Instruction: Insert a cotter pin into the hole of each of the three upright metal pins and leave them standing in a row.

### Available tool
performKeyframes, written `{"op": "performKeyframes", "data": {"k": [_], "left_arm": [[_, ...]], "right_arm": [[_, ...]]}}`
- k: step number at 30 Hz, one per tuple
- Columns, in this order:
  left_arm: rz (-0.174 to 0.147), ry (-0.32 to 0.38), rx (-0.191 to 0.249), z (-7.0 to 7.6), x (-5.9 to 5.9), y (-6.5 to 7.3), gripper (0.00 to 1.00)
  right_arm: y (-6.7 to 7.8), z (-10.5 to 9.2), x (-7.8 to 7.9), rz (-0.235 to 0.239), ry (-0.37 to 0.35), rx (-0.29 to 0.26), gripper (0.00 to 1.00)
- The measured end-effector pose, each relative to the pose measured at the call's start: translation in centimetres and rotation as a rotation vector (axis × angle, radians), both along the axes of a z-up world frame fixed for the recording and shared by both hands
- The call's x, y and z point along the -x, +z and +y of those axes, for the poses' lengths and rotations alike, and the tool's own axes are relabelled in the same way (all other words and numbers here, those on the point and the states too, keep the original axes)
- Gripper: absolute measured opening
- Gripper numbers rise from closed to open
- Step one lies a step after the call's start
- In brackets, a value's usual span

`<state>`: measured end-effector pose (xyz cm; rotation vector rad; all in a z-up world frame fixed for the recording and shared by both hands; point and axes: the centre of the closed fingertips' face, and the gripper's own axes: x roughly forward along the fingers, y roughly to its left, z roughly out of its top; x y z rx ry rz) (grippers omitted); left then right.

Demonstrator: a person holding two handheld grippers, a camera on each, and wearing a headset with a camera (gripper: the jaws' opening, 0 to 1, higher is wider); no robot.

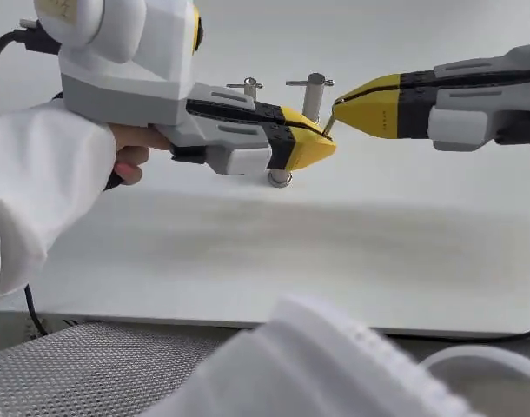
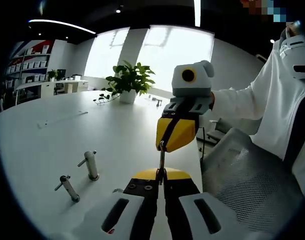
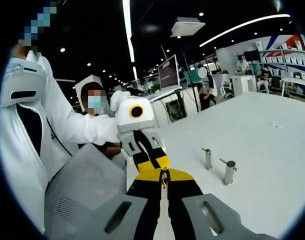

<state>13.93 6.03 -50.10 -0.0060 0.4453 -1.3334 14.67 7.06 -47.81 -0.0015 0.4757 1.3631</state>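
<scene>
A thin cotter pin (image 1: 327,127) spans the gap between my two grippers above the white table (image 1: 248,252). My left gripper (image 1: 331,144) comes in from the left, shut on its lower end. From the right, my right gripper (image 1: 336,103) is shut on its upper end. The left gripper view has the cotter pin (image 2: 162,157) rising from my left gripper (image 2: 161,173) into the right one's yellow tip (image 2: 175,134). Two upright metal pins (image 1: 250,87) (image 1: 313,92) stand behind, each with a crosswise cotter pin. A third metal pin (image 1: 280,178) is mostly hidden under the left gripper.
A potted plant (image 2: 128,82) stands far back on the table. A grey mesh chair back (image 1: 91,369) and white cloth (image 1: 334,365) lie at the near edge. A black cable (image 1: 30,308) hangs over the table's left front.
</scene>
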Motion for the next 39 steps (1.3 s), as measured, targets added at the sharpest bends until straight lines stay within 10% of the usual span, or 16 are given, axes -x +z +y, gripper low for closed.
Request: {"op": "performKeyframes", "data": {"k": [21, 29, 39], "left_arm": [[-0.101, -0.118, -0.146, 1.0, -0.1, -0.3, 0.01], [-0.139, -0.123, -0.186, 0.9, 0.0, -0.8, 0.01], [-0.178, -0.186, -0.280, 0.5, 1.0, -2.5, 0.01]], "right_arm": [[-1.7, -0.6, 0.7, 0.011, 0.015, 0.070, 0.00], [-1.6, -0.7, 0.3, 0.218, -0.071, 0.014, 0.17], [-2.7, -0.2, 1.1, 0.227, -0.026, 0.054, 0.03]]}}
